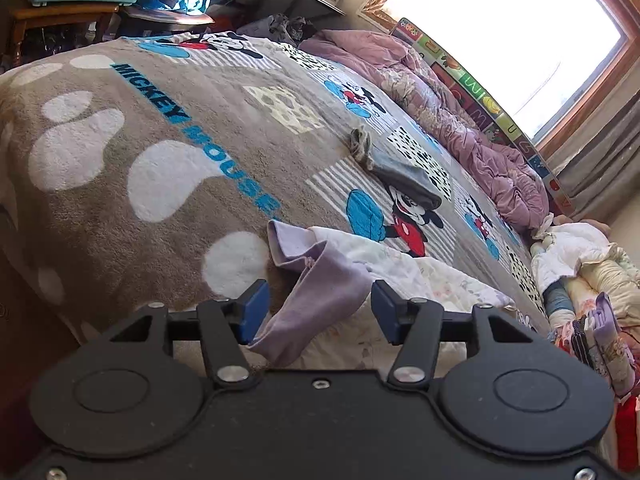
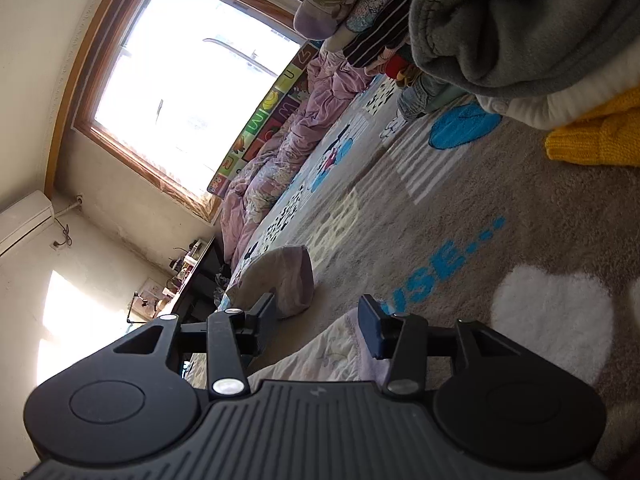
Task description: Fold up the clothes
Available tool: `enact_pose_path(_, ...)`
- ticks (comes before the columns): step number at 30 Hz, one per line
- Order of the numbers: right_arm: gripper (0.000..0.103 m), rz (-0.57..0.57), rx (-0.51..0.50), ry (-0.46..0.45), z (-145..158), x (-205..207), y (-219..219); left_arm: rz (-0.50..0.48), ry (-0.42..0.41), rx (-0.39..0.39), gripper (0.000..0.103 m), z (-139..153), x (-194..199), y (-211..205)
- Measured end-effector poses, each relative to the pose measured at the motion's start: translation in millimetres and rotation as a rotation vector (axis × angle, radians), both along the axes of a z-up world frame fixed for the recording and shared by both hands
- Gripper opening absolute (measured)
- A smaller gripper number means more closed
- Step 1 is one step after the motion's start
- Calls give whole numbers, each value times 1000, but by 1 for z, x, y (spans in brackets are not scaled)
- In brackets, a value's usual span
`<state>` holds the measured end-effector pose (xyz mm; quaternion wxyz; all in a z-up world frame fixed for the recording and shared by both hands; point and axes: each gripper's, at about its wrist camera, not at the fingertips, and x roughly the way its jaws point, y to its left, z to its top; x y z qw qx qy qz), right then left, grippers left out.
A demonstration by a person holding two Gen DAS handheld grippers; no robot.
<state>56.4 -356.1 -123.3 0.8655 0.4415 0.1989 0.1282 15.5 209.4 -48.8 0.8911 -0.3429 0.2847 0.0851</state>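
Observation:
A pale floral garment with lilac cuffs point(image 1: 320, 280) lies on the Mickey Mouse blanket point(image 1: 160, 128) at the bed's near edge. My left gripper point(image 1: 316, 312) is open, its blue pads either side of the lilac sleeve without clamping it. In the right wrist view the same garment point(image 2: 320, 352) lies below my right gripper point(image 2: 320, 320), which is open with a raised fold of the cloth point(image 2: 280, 280) just beyond its left finger. A folded grey-blue garment point(image 1: 404, 180) lies farther along the bed.
A crumpled pink quilt point(image 1: 440, 112) runs along the window side. Stacks of folded clothes point(image 1: 592, 280) sit at the bed's right end; grey and yellow knitwear point(image 2: 580, 80) shows in the right view. A desk and chair point(image 1: 60, 12) stand beyond the bed.

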Motion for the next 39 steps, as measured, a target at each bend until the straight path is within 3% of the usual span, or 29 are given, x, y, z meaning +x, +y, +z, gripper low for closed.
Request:
enact_pose_path(5, 53, 62, -34, 14, -7, 12, 12, -12, 26, -65, 65, -6, 41, 14)
enact_pose_path(11, 54, 77, -75, 71, -20, 19, 20, -49, 167, -248, 65, -63, 102, 43)
enact_pose_path(13, 54, 71, -63, 83, -26, 21, 19, -76, 155, -275, 62, -78, 113, 48)
enact_pose_path(14, 54, 69, -52, 88, -28, 23, 18, -98, 141, -266, 57, -83, 119, 48)
enact_pose_path(16, 54, 73, -48, 89, -32, 29, 19, -142, 119, -216, 16, -90, 130, 47)
enact_pose_path(18, 54, 82, -54, 81, -33, 35, 21, -186, 58, -175, 6, -90, 136, 45)
enact_pose_path(20, 55, 91, -61, 70, -34, 42, 24, -231, -36, -14, 4, -71, 135, 39)
enact_pose_path(23, 55, 103, -56, 61, -29, 46, 23, -288, -193, 114, 4, -36, 137, 44)
enact_pose_path(25, 55, 106, -110, 52, -16, 45, 25, -293, -217, 207, 4, -23, 148, 46)
enact_pose_path(27, 55, 116, -182, 47, 0, 49, 32, -276, -198, 252, 4, -26, 165, 53)
enact_pose_path(31, 55, 172, -313, 85, 34, 73, 57, -233, -32, 178, 7, -65, 193, 72)
enact_pose_path(32, 55, 182, -296, 111, 38, 82, 63, -215, -14, 144, 7, -68, 194, 78)
enact_pose_path(33, 55, 187, -215, 130, 38, 92, 65, -198, 3, 110, 17, -72, 194, 83)
enact_pose_path(34, 55, 191, -134, 148, 37, 102, 68, -185, -17, 87, 35, -69, 191, 88)
enact_pose_path(36, 59, 186, 38, 179, 35, 120, 74, -169, -60, 67, 49, -62, 184, 96)
enact_pose_path(38, 77, 157, 170, 202, 35, 137, 83, -175, -72, 60, 49, -59, 181, 100)
enact_pose_path(39, 77, 126, 206, 213, 36, 147, 89, -172, -71, 49, 49, -60, 180, 102)
